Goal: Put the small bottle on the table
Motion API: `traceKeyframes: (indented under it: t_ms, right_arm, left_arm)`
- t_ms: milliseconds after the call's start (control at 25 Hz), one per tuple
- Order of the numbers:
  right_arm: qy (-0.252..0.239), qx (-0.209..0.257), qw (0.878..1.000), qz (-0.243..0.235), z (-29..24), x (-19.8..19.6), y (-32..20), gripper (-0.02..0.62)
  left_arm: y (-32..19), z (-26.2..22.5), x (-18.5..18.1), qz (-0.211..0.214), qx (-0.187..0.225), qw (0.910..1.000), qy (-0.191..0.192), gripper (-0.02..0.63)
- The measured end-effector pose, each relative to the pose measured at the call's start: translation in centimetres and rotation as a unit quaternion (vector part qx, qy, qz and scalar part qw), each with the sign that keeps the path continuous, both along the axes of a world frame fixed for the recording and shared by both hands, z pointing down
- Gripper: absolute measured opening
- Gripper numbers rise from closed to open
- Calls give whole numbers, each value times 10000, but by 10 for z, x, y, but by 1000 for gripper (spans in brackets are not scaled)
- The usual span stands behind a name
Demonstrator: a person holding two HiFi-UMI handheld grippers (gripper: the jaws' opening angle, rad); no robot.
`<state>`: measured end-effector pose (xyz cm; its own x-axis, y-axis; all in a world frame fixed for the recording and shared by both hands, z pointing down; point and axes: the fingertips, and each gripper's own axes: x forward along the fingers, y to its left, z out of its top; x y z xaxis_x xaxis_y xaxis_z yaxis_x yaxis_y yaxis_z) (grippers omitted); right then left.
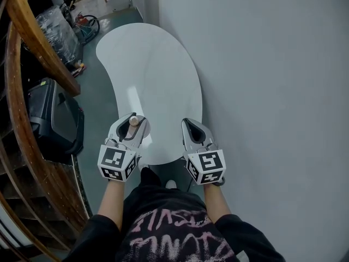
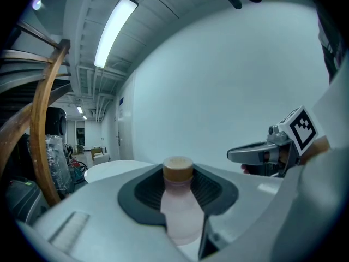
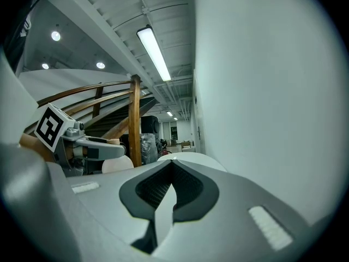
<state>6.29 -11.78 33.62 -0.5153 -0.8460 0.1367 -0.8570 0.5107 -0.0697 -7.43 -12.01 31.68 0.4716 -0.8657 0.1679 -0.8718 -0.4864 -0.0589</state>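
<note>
The small bottle (image 1: 134, 121), pale pink with a tan cap, stands upright between the jaws of my left gripper (image 1: 132, 120), which is shut on it above the near end of the white table (image 1: 158, 75). In the left gripper view the bottle (image 2: 180, 206) fills the middle between the dark pads, its cap level with the tips of the left gripper (image 2: 179, 173). My right gripper (image 1: 188, 124) hangs beside it over the table's near edge, shut with nothing in it. In the right gripper view, the jaws of the right gripper (image 3: 173, 173) meet at their tips.
A grey wall (image 1: 272, 91) runs along the table's right side. A curved wooden stair railing (image 1: 38, 42) and a black case (image 1: 52, 116) stand at the left. Boxes and clutter (image 1: 82, 21) lie beyond the table's far end.
</note>
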Motion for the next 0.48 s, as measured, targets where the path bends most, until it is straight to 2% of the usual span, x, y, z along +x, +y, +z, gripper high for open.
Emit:
traceKeyframes:
  t_ms: [480]
  right_arm:
    - [60, -111, 9999, 103, 10, -6, -11, 20]
  left_arm:
    - [-10, 5, -12, -72, -28, 10000, 53, 137]
